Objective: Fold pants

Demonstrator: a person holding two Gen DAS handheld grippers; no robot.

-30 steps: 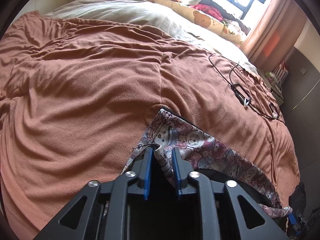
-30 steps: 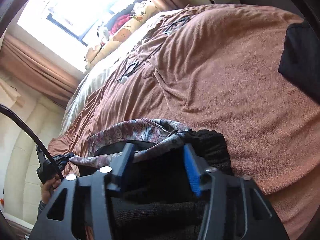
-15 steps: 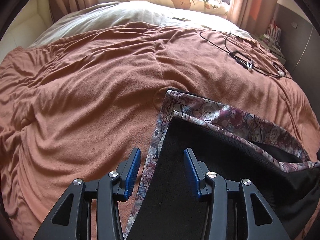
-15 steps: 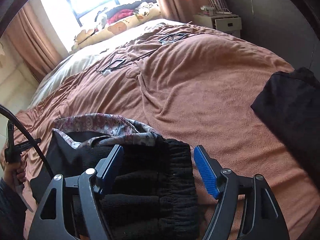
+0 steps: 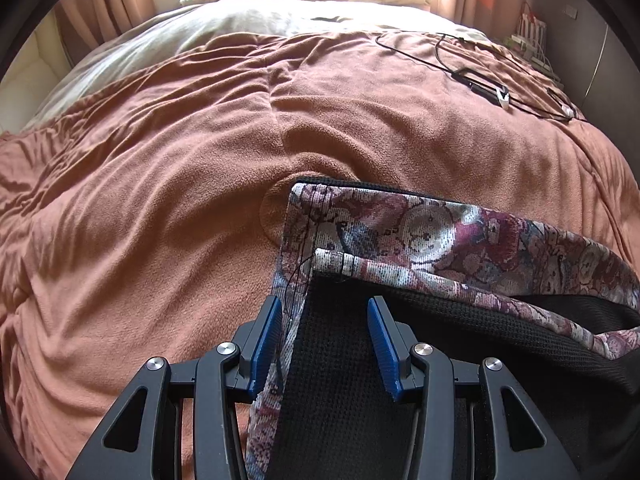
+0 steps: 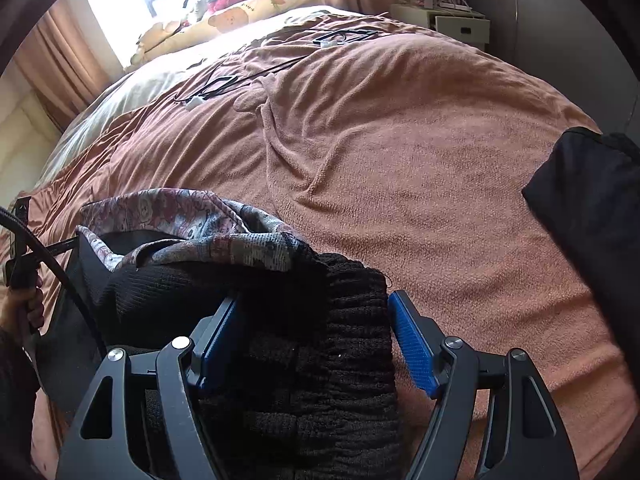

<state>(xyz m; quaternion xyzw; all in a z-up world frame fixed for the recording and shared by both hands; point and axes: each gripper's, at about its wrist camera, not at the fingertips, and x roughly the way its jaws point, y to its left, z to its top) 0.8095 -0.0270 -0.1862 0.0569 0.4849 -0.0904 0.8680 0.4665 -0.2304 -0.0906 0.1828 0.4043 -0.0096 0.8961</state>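
Now the pants are lying limp on the bed, soft, light, likely to sag. I am holding my left hand-held gripper and right hand-held gripper open over them, gripping nothing; the thick waistband is looking like the firmest hold.

The lower part of the pants is cut off by the bottom edge in both wrist views, a dark garment is cropped at the right edge, and the person's hand is only partly seen.
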